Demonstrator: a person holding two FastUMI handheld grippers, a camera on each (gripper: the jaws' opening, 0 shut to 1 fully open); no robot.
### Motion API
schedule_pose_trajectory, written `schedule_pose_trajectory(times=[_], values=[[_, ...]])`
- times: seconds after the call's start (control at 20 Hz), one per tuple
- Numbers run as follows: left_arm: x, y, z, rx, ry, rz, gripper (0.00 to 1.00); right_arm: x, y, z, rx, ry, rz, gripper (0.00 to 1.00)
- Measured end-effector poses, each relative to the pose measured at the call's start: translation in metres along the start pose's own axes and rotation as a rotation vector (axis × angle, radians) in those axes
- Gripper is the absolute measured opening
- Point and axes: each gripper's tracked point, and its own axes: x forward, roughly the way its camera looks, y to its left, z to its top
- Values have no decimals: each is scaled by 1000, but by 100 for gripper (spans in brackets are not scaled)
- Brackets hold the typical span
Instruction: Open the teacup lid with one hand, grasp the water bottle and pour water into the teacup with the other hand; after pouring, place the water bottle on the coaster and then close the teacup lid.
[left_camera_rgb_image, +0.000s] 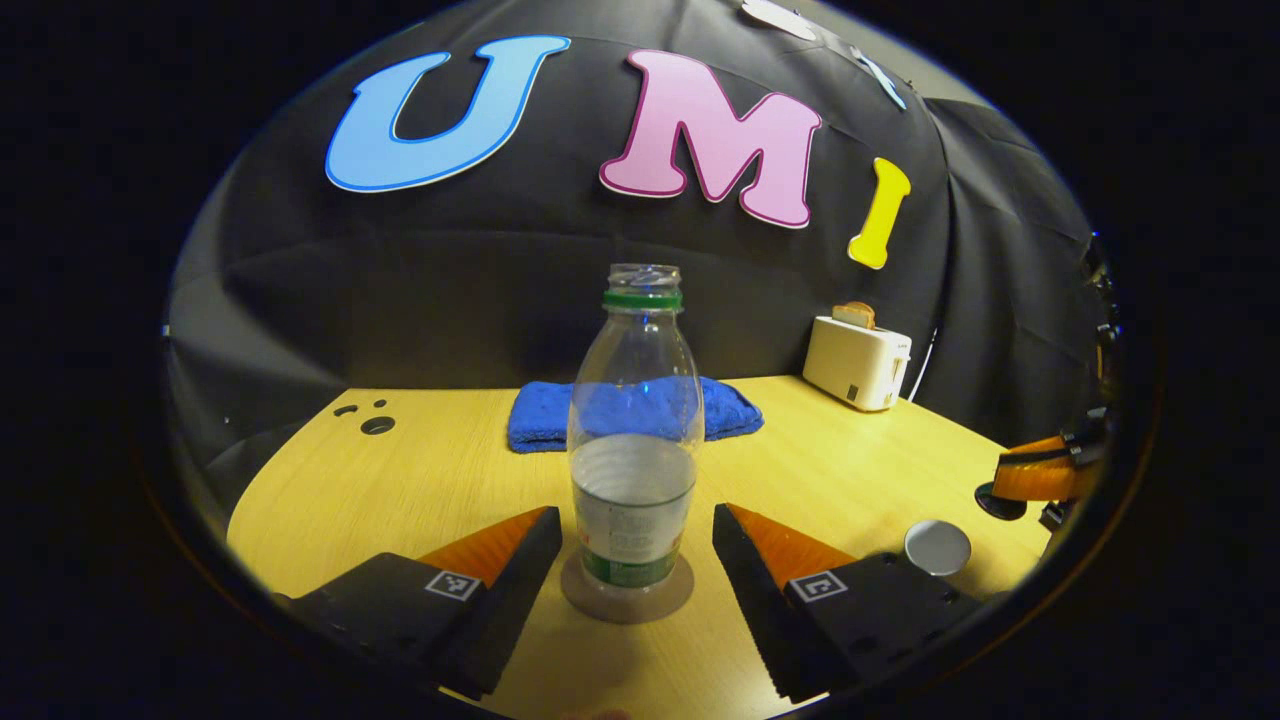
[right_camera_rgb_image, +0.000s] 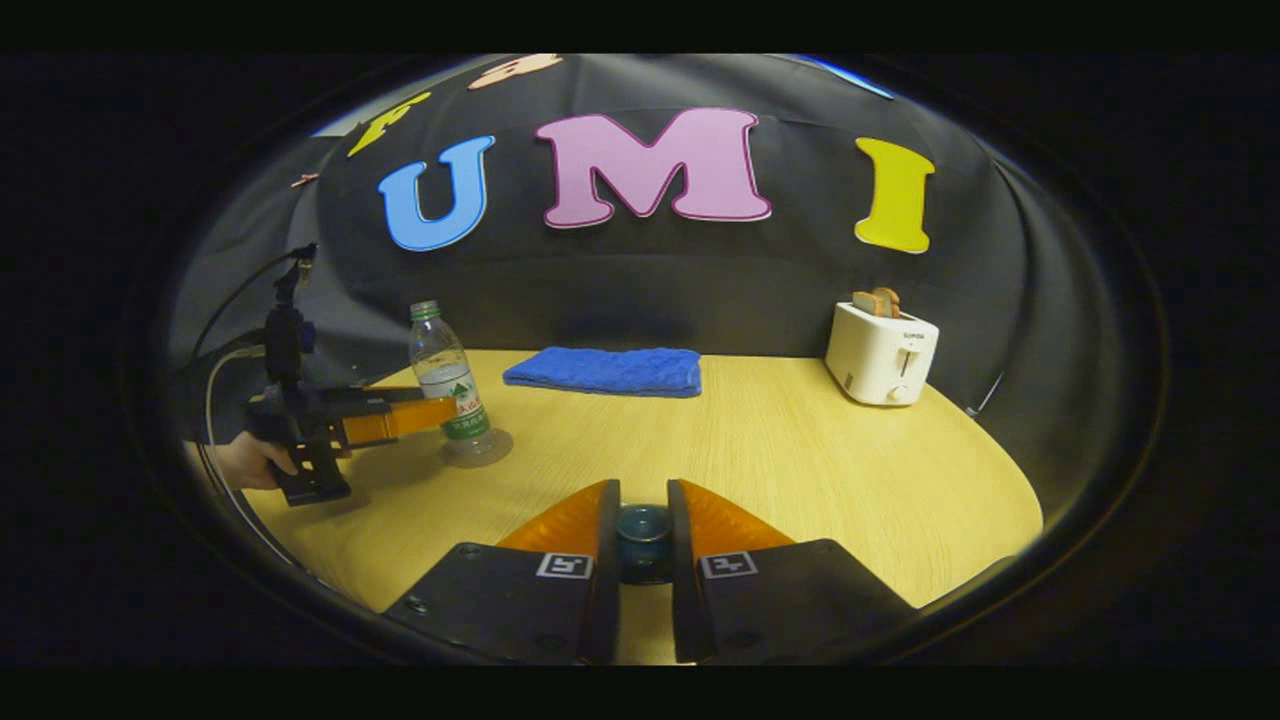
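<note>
One clear ribbed plastic water bottle (left_camera_rgb_image: 634, 440) stands uncapped on a round coaster (left_camera_rgb_image: 627, 598) between the left tool's (left_camera_rgb_image: 633, 535) wide-spread fingers, while the right tool (right_camera_rgb_image: 643, 512) pinches the glazed teacup lid (right_camera_rgb_image: 643, 524).

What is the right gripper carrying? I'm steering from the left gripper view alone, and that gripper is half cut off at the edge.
Observer: In the right gripper view, the right gripper is closed on a small blue-green lid.
Operator: How high are my fingers against the bottle?
Observer: Seen from the side, the left gripper is level with the label on the bottle.
Operator: What's behind my gripper?
Observer: A hand holding its handle.
</note>
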Motion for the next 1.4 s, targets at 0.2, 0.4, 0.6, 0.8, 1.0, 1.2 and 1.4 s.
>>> schedule_pose_trajectory(times=[0.2,0.4,0.6,0.8,1.0,1.2,1.4], values=[[-40,4,-5,-16,3,37,96,14,12,-1,-7,-26,25,24],[-86,8,-5,-14,0,92,96,25,22,-14,-17,-37,45,24],[-116,7,-10,-52,13,122,96,33,27,-28,-4,-36,53,24],[-127,11,-21,-117,32,149,96,38,31,-30,-41,-62,56,24],[-128,12,-27,-152,40,161,96,39,30,-41,-67,-46,47,26],[-128,5,-26,-145,33,154,96,39,30,-43,-72,-60,48,32],[-132,-3,-22,-129,32,151,96,33,35,-35,-72,-85,68,66]])
